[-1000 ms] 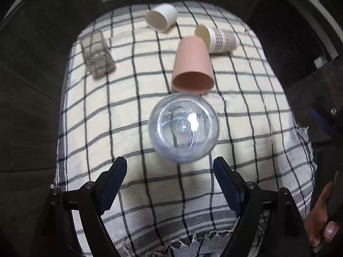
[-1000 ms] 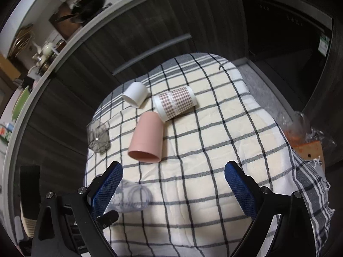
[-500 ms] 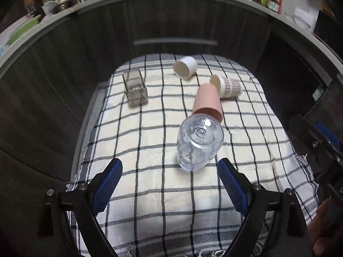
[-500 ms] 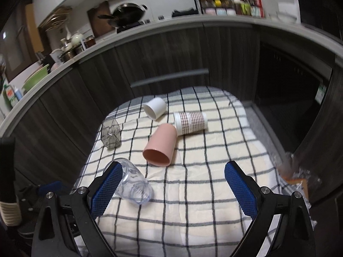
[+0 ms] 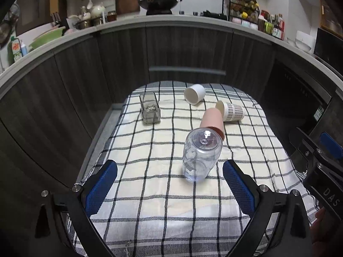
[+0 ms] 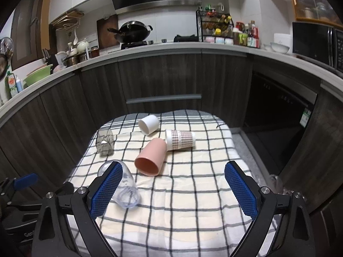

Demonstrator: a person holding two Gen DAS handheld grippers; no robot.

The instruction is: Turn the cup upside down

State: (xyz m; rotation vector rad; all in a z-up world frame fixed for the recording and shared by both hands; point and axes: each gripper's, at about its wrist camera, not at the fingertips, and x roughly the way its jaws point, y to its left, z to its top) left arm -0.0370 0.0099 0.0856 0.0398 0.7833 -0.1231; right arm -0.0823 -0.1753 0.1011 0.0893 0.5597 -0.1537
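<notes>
Both views raised since the earlier frame, clear cup (image 5: 201, 154) stood mouth-down on checked cloth (image 5: 163, 197), just before pink cup (image 5: 212, 121), left gripper (image 5: 170, 181) and right gripper (image 6: 173, 189) jaws held wide, nothing gripped.

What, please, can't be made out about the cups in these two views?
- Clear cup: in the right wrist view, a pad of the right tongs covers part of it.
- Pink cup: in the left wrist view, the clear cup hides its mouth.
- Checked cup: the left wrist view shows no contact line with the pink cup.
</notes>
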